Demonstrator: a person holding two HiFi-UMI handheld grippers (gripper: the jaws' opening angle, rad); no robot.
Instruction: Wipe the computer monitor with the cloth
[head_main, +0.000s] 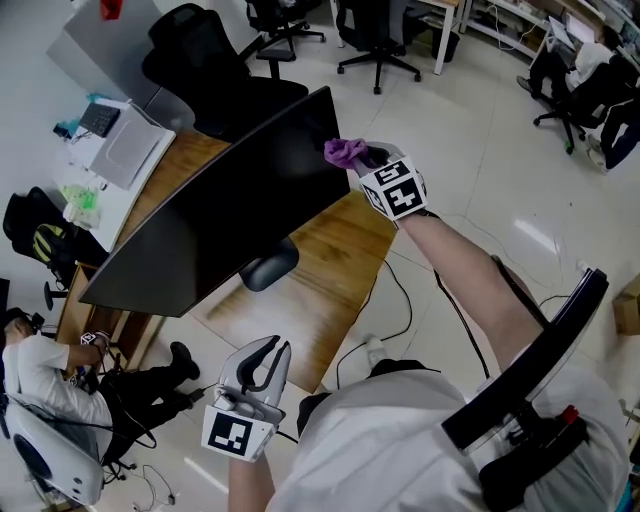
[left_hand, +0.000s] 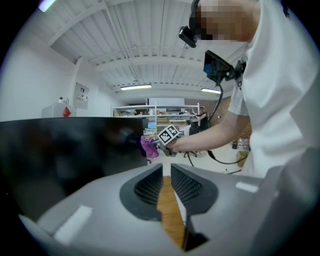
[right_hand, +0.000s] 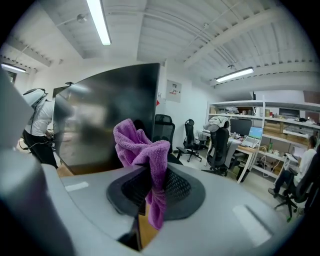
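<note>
1. Monitor (head_main: 220, 210): dark screen, set on its stand (head_main: 270, 265) on the wooden worktop (head_main: 330, 280), spanning it from the left end toward the far right corner
2. Cloth (head_main: 345, 152): purple, bunched, held at the monitor's upper corner above the worktop's far right corner; contact with the screen cannot be confirmed
3. Right tool (head_main: 368, 160): jaws are clamped on the cloth (right_hand: 142, 150), part bunched above them, a tail hanging between and below them; this tool (right_hand: 152, 187) is pointed at the screen's edge
4. Left tool (head_main: 265, 355): held low at the worktop's near edge, well apart from the monitor
5. Left tool (left_hand: 166, 175): jaws are set narrow, nothing gripped; bare wood is seen through the slit
</note>
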